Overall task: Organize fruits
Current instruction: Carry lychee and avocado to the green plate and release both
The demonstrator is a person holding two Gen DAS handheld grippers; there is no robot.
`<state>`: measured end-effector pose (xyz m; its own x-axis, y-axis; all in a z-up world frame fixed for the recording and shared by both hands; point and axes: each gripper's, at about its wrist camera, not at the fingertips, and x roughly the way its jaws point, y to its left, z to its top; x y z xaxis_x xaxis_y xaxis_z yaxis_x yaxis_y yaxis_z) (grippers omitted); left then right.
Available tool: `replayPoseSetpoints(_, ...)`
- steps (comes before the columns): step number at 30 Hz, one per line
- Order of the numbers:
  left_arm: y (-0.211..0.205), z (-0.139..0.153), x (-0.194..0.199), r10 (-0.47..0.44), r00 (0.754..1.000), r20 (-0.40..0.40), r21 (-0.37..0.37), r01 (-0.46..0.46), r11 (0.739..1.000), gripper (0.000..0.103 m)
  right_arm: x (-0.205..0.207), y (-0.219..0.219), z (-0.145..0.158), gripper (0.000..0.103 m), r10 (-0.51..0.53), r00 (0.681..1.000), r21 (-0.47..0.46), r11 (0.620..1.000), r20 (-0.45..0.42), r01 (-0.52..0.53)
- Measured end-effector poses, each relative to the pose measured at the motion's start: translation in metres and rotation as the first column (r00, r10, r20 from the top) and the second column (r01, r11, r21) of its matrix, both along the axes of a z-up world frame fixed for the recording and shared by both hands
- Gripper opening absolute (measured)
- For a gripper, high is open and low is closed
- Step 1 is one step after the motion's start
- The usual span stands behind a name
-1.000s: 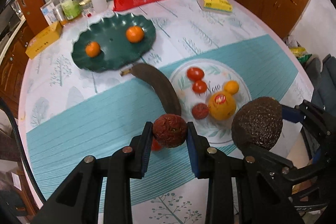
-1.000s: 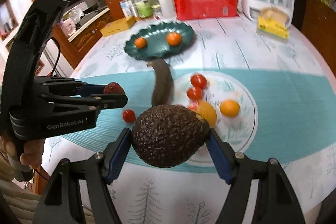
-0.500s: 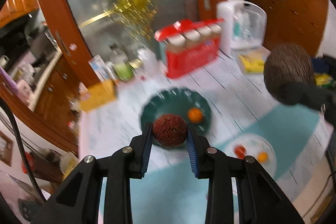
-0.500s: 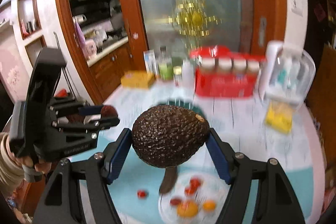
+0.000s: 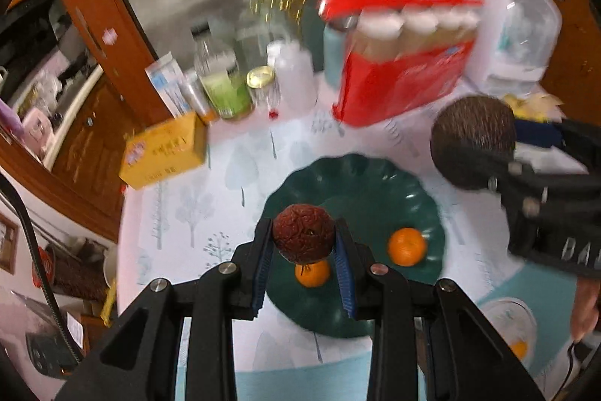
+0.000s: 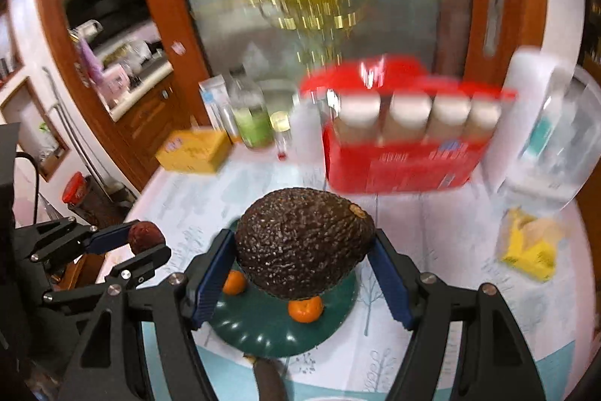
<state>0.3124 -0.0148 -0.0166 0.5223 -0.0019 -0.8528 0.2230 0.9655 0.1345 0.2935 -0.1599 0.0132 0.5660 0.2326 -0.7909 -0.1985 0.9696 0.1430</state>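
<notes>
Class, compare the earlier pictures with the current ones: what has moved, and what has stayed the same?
Both grippers have carried their fruit away from the white plate to above the green plate. Grips unchanged: the left gripper holds the wrinkled red fruit, the right gripper the avocado. Two oranges remain on the green plate.

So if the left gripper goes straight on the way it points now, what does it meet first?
Probably the dark green plate, near the closer mandarin; depth is unclear. The left gripper holds a wrinkled dark red fruit.

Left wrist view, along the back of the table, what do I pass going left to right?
Yellow box → green-filled bottle → gold-lidded jar → white bottle → red pack of jars → white appliance.
</notes>
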Motion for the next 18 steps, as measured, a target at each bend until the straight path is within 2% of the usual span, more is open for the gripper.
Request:
replayPoseSetpoints(5,0.007,-0.071,0.041,0.073,0.992,-0.105,-0.036,-0.077,0.996,0.030,0.028,0.005,-0.076,0.072,0.018,0.994,0.019,1.000,-0.109,-0.016)
replayPoseSetpoints(9,0.009,-0.108,0.053,0.085,0.985,-0.148,-0.067,-0.096,0.993,0.030,0.043,0.013,-0.125,0.072,0.048,0.983,0.031,0.999,-0.176,-0.043)
replayPoseSetpoints(13,0.014,-0.134,0.060,0.095,0.980,-0.176,-0.079,-0.110,0.991,0.030,0.048,0.018,-0.151,0.073,0.071,0.977,0.042,0.997,-0.203,-0.063)
replayPoseSetpoints(15,0.017,-0.143,0.062,0.096,0.978,-0.187,-0.104,-0.117,0.988,0.030,0.047,0.019,-0.152,0.073,0.081,0.982,0.043,0.996,-0.168,-0.075)
replayPoseSetpoints(18,0.018,-0.152,0.063,0.094,0.977,-0.191,-0.092,-0.113,0.989,0.031,0.043,0.025,-0.152,0.074,0.114,0.985,0.003,0.993,-0.132,-0.114)
